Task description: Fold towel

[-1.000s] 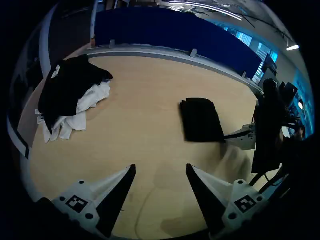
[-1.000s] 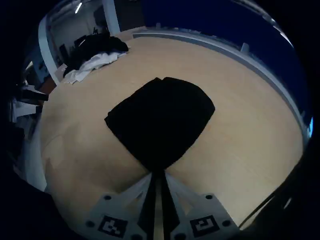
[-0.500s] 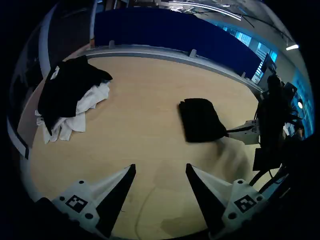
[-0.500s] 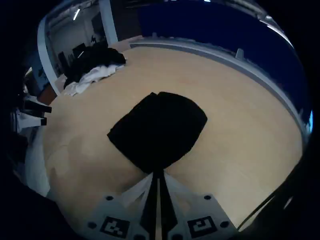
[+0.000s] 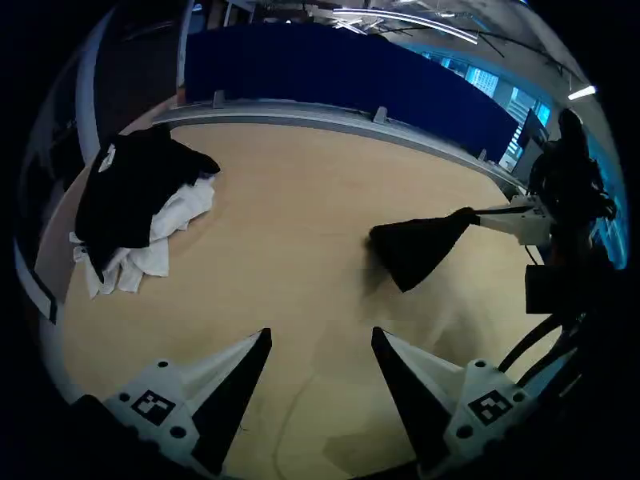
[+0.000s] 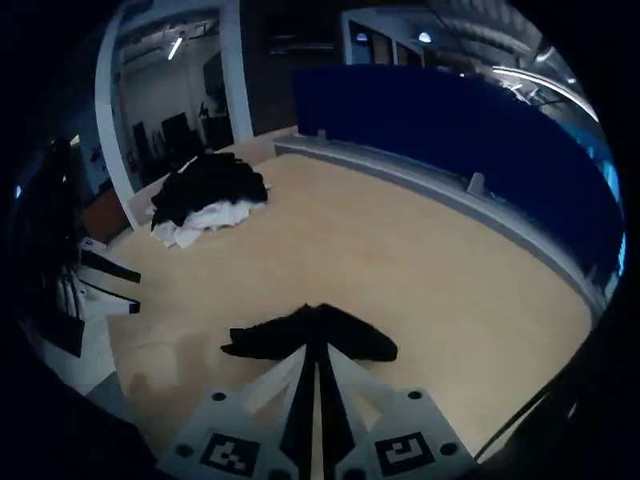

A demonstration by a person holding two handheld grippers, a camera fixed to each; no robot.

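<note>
Black towel (image 5: pixel 416 248) hangs clamped in the right gripper (image 6: pixel 318 346), apparently folded and being carried. Left gripper (image 5: pixel 320 336) hovers, fingers apart; next, set it flat aside.

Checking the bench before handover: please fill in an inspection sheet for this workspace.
Surface: light wooden table, grey raised rim at the back.
Job's things: black towel hangs bunched from the right gripper, above the table.
Clutter: pile of black and white cloths at a far corner of the table.
Grippers: left gripper jaws open, empty; right gripper jaws shut on the towel.
Cables: dark cables by the table's right edge.
Surroundings: blue partition behind the table.
</note>
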